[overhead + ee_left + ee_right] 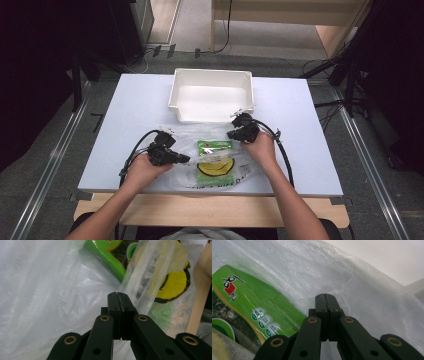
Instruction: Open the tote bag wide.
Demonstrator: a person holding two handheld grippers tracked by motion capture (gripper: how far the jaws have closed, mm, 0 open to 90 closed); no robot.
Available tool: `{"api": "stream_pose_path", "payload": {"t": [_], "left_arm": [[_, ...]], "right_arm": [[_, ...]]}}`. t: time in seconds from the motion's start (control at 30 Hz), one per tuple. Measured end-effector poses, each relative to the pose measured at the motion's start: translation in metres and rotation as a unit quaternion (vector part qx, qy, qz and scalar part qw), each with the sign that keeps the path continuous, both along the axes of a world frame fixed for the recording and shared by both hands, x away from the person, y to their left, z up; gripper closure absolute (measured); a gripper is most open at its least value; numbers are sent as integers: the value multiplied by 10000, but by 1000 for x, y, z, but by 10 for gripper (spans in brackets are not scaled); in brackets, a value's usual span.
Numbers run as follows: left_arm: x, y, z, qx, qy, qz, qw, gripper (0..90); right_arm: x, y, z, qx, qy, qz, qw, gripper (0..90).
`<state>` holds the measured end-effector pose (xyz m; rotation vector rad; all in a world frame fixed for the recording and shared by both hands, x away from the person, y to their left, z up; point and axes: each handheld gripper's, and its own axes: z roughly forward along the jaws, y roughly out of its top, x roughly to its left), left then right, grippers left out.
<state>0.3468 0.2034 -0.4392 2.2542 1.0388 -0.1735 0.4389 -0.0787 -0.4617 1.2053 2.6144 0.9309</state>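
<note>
Fingers of both grippers are pressed fully together with nothing visibly caught between them: the left gripper [184, 158] sits left of centre in the high view, the right gripper [235, 126] just right of centre. Beneath them, the white counter [135, 105] fills mid-frame, with a white bin [212, 95] at upper centre. A clear plastic bag [186, 137] lies below the bin, between the grippers, holding a green packet [215, 146] and a yellow sponge [216, 168].

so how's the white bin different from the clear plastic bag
The white bin is rigid, opaque and empty, standing at the table's far edge; the clear plastic bag is soft, see-through and holds a green packet and a yellow sponge, nearer the person. Both rest on the table.
</note>
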Motion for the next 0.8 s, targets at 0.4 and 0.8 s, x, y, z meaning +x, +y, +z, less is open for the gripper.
{"api": "stream_pose_path", "payload": {"t": [0.4,0.8], "left_arm": [[-44,-5,-8,-47,54,-180,9998,900],[-70,2,-10,-92,175,-236,9995,900]], "right_arm": [[-3,0,-1,33,-73,-129,9999,900],[-1,3,-1,-89,-207,-293,9993,900]]}}
